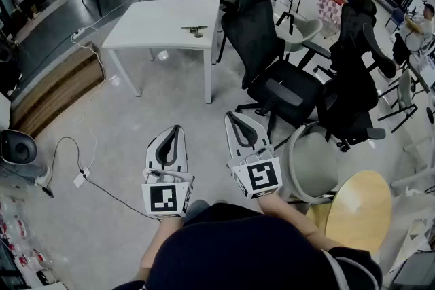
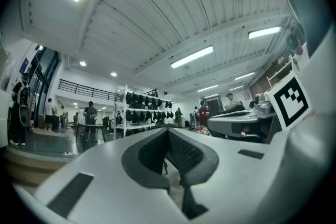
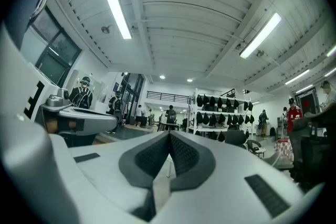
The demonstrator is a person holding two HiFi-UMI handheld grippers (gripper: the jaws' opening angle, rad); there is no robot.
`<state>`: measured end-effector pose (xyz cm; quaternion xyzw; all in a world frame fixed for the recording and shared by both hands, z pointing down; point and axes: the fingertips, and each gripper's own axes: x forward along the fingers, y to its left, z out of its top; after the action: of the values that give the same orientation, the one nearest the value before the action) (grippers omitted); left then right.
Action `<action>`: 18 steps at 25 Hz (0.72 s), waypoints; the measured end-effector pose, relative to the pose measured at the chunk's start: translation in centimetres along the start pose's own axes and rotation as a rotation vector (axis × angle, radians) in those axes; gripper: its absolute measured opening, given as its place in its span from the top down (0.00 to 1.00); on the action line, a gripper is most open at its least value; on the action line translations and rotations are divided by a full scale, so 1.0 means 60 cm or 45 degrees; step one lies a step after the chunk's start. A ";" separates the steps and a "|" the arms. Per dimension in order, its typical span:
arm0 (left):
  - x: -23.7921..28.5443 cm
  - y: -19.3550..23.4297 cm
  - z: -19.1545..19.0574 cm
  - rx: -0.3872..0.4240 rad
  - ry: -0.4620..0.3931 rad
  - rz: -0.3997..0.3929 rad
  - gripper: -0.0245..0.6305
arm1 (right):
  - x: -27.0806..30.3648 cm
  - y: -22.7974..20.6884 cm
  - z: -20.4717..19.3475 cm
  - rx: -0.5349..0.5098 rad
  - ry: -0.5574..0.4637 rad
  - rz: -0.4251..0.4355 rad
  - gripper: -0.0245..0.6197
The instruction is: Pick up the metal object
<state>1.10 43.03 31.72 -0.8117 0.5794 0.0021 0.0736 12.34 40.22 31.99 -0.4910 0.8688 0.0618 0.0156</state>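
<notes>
The metal object [image 1: 195, 29] is a small grey piece lying near the right edge of the white table [image 1: 153, 27], far ahead of me. Both grippers are held close to my body, well short of the table and pointing toward it. In the head view my left gripper [image 1: 175, 128] has its jaws together with nothing between them. My right gripper [image 1: 232, 116] beside it is shut and empty too. Each gripper view looks slightly upward at the ceiling and the far shelves: the left gripper [image 2: 168, 131] and the right gripper [image 3: 169, 135] show their dark pads meeting at the tips.
Black office chairs [image 1: 270, 64] [image 1: 353, 81] stand right of the table. A grey chair [image 1: 314, 163] and a round wooden top [image 1: 360, 204] are close on my right. A cable with a power strip [image 1: 80, 178] lies on the floor at left, beside wooden steps [image 1: 58, 88].
</notes>
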 end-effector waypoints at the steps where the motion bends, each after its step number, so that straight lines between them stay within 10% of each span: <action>1: -0.001 -0.006 -0.001 -0.002 -0.006 0.001 0.93 | -0.005 -0.003 -0.006 -0.005 0.005 0.007 0.92; 18: 0.171 0.087 -0.080 -0.104 -0.024 -0.046 0.93 | 0.177 -0.053 -0.119 0.004 0.088 0.108 0.77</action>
<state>-0.81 31.13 34.94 -0.8244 0.5632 0.0320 0.0457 9.81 28.68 37.83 -0.4555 0.8890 0.0440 -0.0161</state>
